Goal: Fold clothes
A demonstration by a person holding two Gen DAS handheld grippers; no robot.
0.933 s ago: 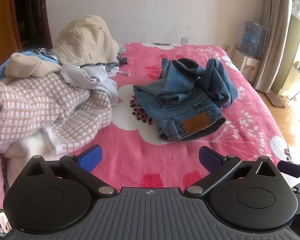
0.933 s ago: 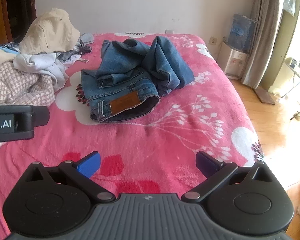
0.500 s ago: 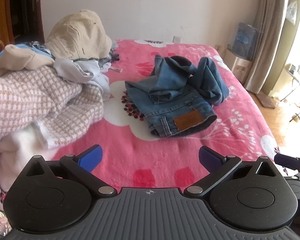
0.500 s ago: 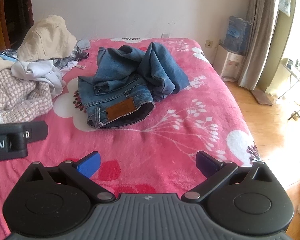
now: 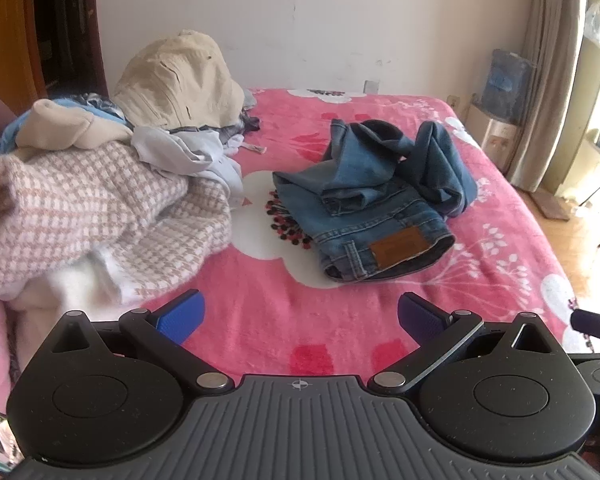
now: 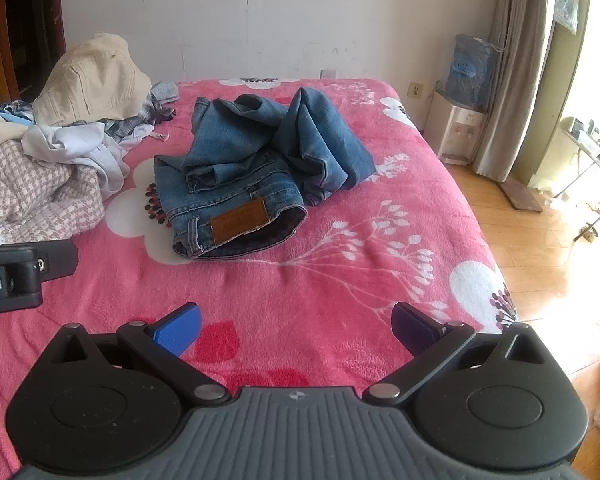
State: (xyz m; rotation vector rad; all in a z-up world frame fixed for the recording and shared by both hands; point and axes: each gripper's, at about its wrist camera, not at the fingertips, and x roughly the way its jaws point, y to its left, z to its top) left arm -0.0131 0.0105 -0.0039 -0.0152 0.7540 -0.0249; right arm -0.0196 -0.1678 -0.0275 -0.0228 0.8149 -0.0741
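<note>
A crumpled pair of blue jeans [image 5: 374,196] with a brown leather patch lies mid-bed; it also shows in the right wrist view [image 6: 256,168]. My left gripper [image 5: 300,314] is open and empty, held above the pink blanket short of the jeans. My right gripper [image 6: 296,326] is open and empty, also short of the jeans. A pile of unfolded clothes [image 5: 96,200] with a checked pink garment and a beige garment [image 5: 178,80] sits at the left; it also shows in the right wrist view [image 6: 40,184].
The bed has a pink flowered blanket [image 6: 340,248]. A water dispenser [image 6: 462,120] and curtain [image 6: 512,68] stand to the right beside wooden floor [image 6: 540,240]. The left gripper's body [image 6: 16,274] shows at the right wrist view's left edge.
Both grippers have drifted slightly and tilted, so the jeans sit a little differently in the views. Both stay open and empty. The clothes have not moved.
</note>
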